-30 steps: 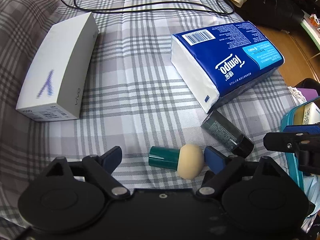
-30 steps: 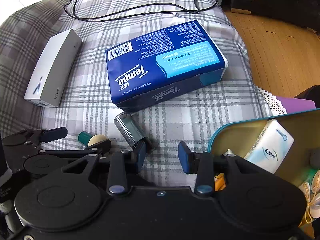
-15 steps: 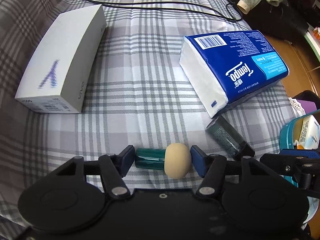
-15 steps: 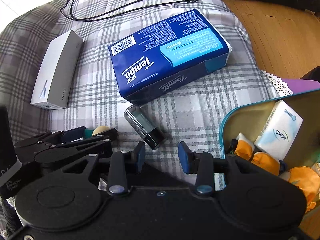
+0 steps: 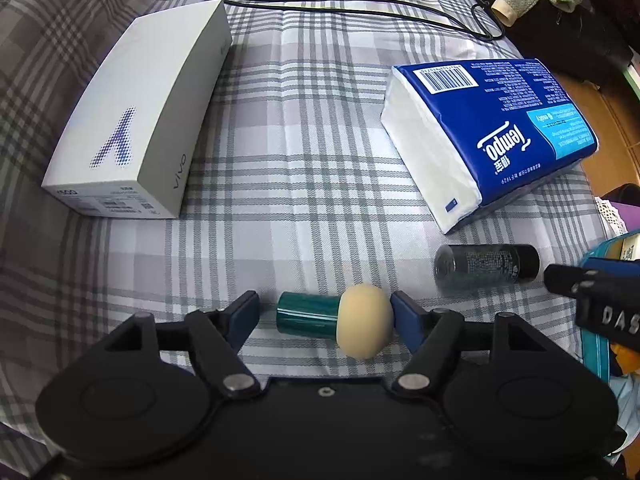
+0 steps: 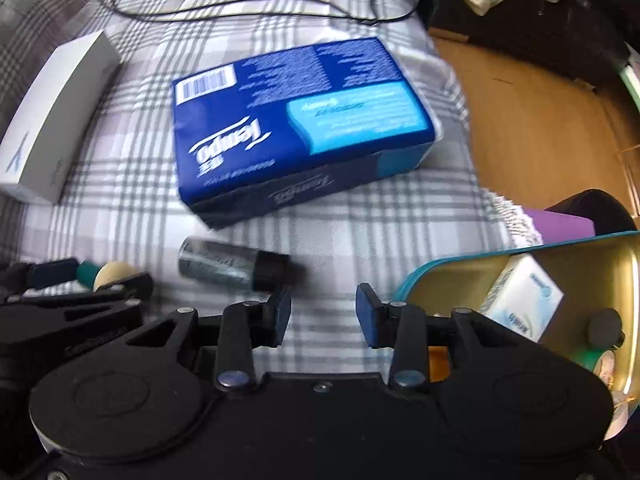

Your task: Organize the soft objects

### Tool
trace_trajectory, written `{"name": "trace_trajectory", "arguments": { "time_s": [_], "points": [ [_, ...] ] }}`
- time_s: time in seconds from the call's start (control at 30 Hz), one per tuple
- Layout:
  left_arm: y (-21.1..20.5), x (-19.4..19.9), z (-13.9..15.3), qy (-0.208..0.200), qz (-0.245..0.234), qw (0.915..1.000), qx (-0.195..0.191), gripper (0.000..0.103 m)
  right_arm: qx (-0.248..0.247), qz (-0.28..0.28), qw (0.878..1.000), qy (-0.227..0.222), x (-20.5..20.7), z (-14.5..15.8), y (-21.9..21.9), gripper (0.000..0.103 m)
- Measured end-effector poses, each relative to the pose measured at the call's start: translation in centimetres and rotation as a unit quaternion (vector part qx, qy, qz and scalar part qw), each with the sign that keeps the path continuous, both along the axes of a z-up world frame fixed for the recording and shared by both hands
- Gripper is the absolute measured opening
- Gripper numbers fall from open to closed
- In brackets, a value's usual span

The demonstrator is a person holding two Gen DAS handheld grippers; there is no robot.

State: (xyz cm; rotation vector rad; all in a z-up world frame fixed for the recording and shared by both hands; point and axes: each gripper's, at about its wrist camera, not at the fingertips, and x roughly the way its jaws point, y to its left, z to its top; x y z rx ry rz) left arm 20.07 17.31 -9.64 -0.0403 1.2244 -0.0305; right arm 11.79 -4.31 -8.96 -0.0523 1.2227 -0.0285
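A makeup applicator with a beige sponge head [image 5: 362,326] and green handle [image 5: 306,318] lies crosswise on the plaid bedcover between the jaws of my left gripper [image 5: 325,308]. The jaws are opening: the right pad touches the sponge, while the left pad stands clear of the handle. A blue Tempo tissue pack [image 5: 492,132] [image 6: 296,120] lies further back. My right gripper [image 6: 323,300] hovers with its pads a little apart and nothing between them, beside a teal tin [image 6: 460,258] that holds a small tissue pack [image 6: 520,304].
A dark bottle with a black cap [image 5: 486,266] [image 6: 232,266] lies just in front of the right gripper. A white phone box [image 5: 140,120] sits at the left and a black cable [image 5: 320,0] at the back. The bed edge and wooden floor [image 6: 540,120] are to the right.
The left jaws closed in on the applicator, then spread slightly. The dark bottle has turned from slanted to crosswise. The right view has tilted and come nearer to the bottle.
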Motion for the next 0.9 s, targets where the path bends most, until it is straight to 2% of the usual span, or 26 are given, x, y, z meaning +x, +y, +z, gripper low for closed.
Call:
{"name": "trace_trajectory", "arguments": {
  "time_s": [0.13,0.23,0.27,0.33,0.47,0.57,0.67,0.9],
  "points": [
    [0.1,-0.1,0.2,-0.004,0.005,1.0,0.0,0.075,0.031,-0.03,0.999,-0.001,-0.1,0.7,-1.5,0.04],
    [0.4,-0.5,1.0,-0.021,0.013,0.9997,-0.009,0.082,0.066,-0.03,0.997,-0.006,-0.7,1.4,-1.6,0.04],
    [0.7,-0.6,1.4,-0.028,0.016,0.9993,-0.018,0.087,0.077,-0.029,0.997,-0.007,-0.7,1.6,-1.5,0.041],
    [1.0,-0.8,1.8,-0.036,0.022,0.9988,-0.025,0.089,0.1,-0.025,0.995,-0.003,-0.9,1.6,-1.3,0.051],
    [1.7,-0.6,1.8,-0.035,0.042,0.9981,-0.028,0.09,0.135,-0.021,0.991,0.015,-1.1,1.3,-0.4,0.054],
    [2.5,-0.5,1.8,-0.036,0.064,0.9969,-0.028,0.09,0.123,-0.019,0.992,0.01,-1.3,1.1,0.4,0.057],
    [3.8,-0.7,2.0,-0.037,0.093,0.9939,-0.046,0.09,0.102,-0.011,0.995,0.0,-1.1,0.9,1.2,0.058],
    [5.8,-0.9,2.2,-0.041,0.155,0.9861,-0.044,0.09,0.105,-0.015,0.994,-0.004,-0.3,0.2,1.9,0.059]
  ]
}}
